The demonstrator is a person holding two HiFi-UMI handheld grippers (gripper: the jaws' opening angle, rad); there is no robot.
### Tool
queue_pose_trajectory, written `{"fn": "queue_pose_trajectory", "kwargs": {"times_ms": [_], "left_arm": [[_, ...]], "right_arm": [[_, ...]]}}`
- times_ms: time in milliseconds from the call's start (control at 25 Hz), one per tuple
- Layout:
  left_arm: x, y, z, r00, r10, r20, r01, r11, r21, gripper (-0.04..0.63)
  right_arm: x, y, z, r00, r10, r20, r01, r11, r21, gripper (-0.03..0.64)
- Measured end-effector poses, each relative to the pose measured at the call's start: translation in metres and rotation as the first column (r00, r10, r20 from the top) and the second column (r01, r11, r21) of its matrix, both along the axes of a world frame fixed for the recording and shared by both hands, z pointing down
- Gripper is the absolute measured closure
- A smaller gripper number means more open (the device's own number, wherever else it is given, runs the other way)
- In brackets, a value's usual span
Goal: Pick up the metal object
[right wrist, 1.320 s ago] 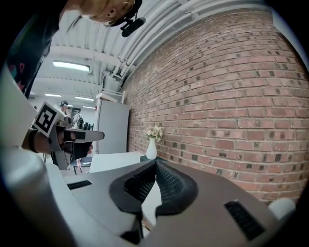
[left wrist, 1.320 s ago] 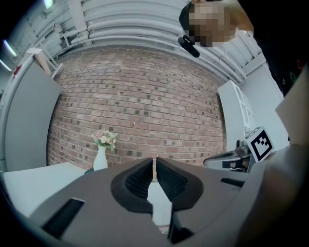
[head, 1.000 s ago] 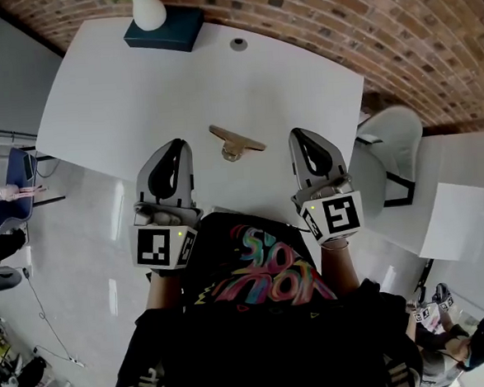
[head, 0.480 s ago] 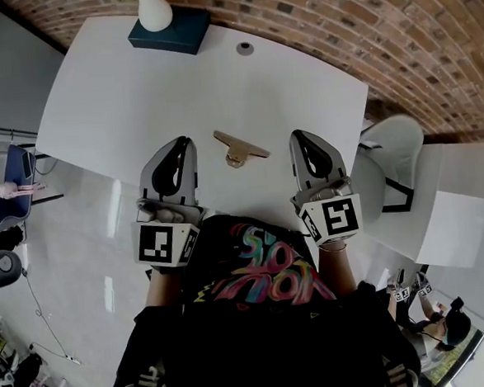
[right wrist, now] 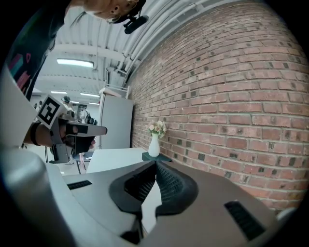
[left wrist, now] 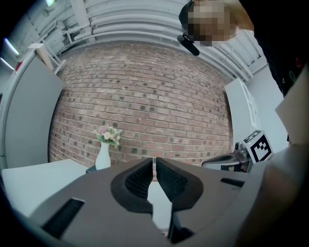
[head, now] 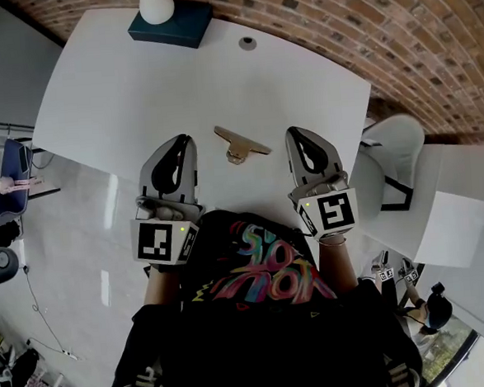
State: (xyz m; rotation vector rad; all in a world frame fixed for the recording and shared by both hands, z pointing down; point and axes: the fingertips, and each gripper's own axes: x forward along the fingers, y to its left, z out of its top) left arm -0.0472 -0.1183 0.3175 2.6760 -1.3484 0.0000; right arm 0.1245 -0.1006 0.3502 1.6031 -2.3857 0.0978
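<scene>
The metal object [head: 240, 143], a brass-coloured flat clip, lies on the white table [head: 135, 80] near its front edge. It sits between my two grippers and touches neither. My left gripper [head: 181, 141] is to its left, shut with nothing between the pads [left wrist: 140, 181]. My right gripper [head: 294, 133] is to its right, also shut and empty. Neither gripper view shows the metal object. The left gripper view looks past the left gripper [left wrist: 154, 161] to the brick wall. The right gripper view looks past the right gripper [right wrist: 155, 165] along that wall.
A white vase [head: 156, 3] with flowers stands on a dark teal box [head: 172, 25] at the table's far edge. A small round grommet [head: 248, 42] sits to the right of it. A white chair [head: 394, 149] stands past the table's right side, and a brick wall [head: 362, 23] runs behind.
Both grippers stay shut and keep their places on either side of the metal object. Only the head view has drifted a little.
</scene>
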Motion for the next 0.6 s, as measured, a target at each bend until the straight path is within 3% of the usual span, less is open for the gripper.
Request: {"fn": "queue_pose_trajectory", "kwargs": {"times_ms": [600], "left_arm": [[0.003,0.004,0.021,1.000,0.006,0.005,-0.006,1.000,-0.022,0.555]], "right_arm": [[-0.019,0.001,0.073,0.993,-0.120,-0.003,0.119,0.988,-0.101,0.600]]}}
